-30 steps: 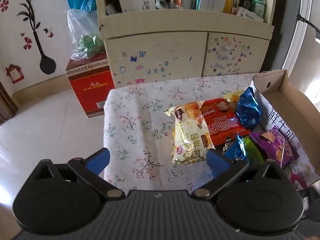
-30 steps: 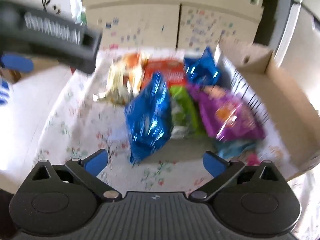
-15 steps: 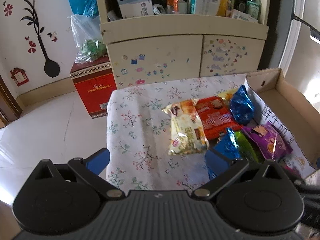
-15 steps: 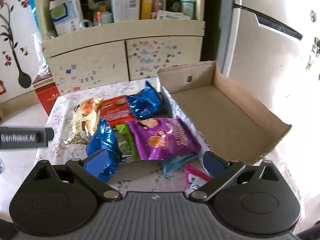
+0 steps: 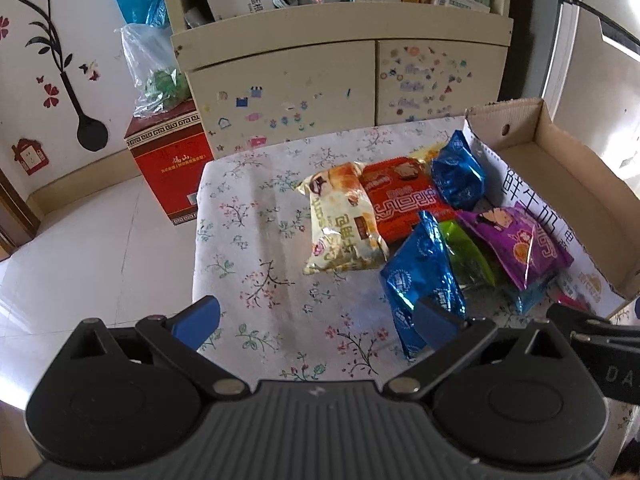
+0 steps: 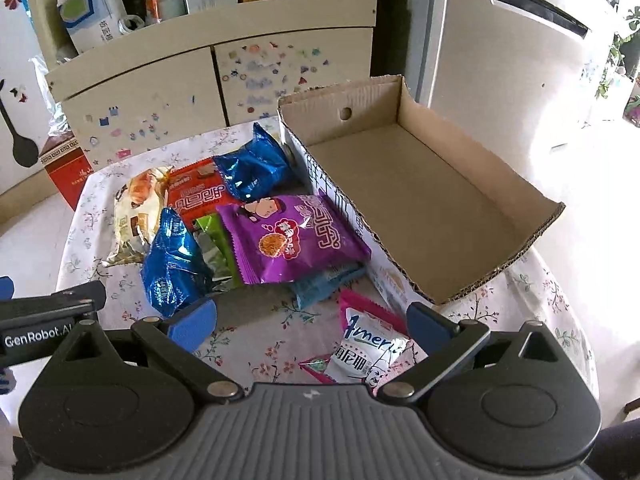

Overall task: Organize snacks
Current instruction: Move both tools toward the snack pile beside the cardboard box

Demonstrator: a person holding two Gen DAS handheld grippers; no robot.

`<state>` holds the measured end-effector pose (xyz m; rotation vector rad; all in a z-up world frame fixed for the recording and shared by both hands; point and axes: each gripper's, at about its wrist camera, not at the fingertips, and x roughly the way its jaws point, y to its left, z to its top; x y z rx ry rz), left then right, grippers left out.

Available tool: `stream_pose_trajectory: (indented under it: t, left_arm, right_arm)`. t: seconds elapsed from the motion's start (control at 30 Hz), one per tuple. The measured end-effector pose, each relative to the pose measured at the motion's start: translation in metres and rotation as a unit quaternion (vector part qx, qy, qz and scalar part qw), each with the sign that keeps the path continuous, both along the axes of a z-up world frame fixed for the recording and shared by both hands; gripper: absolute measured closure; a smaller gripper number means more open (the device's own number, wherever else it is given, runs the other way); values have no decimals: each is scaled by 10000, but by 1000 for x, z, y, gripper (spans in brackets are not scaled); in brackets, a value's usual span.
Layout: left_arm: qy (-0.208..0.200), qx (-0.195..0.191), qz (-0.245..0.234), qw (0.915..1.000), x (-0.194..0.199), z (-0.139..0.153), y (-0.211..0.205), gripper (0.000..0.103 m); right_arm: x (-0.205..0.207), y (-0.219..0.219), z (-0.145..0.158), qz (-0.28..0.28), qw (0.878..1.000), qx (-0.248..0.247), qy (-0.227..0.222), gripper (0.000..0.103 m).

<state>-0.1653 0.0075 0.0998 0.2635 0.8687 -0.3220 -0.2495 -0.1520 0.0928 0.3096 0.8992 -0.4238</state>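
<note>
Right wrist view: the right gripper (image 6: pixel 310 324) is held open and empty, the pink-and-white snack packet (image 6: pixel 366 348) lying just ahead between its fingers. Light, crinkly and slippery, it is best pinched by its crimped edge.

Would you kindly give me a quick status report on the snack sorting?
Left gripper open, right gripper open, both empty. Snack packets piled on tablecloth beside cardboard box; nothing boxed yet. Path to box unobstructed.

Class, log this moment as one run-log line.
left hand-held gripper: open, empty | right hand-held gripper: open, empty | snack packets: on table | cardboard box: empty
</note>
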Motion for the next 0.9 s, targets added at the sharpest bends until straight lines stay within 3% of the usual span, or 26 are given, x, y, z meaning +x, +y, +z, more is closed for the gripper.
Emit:
stream_pose_trajectory:
  t: [0.9]
  left_arm:
    - [162,258,43,9995,1,-12,-13,2]
  right_arm:
    - [9,2,-6,-205,9992,-81,325,0]
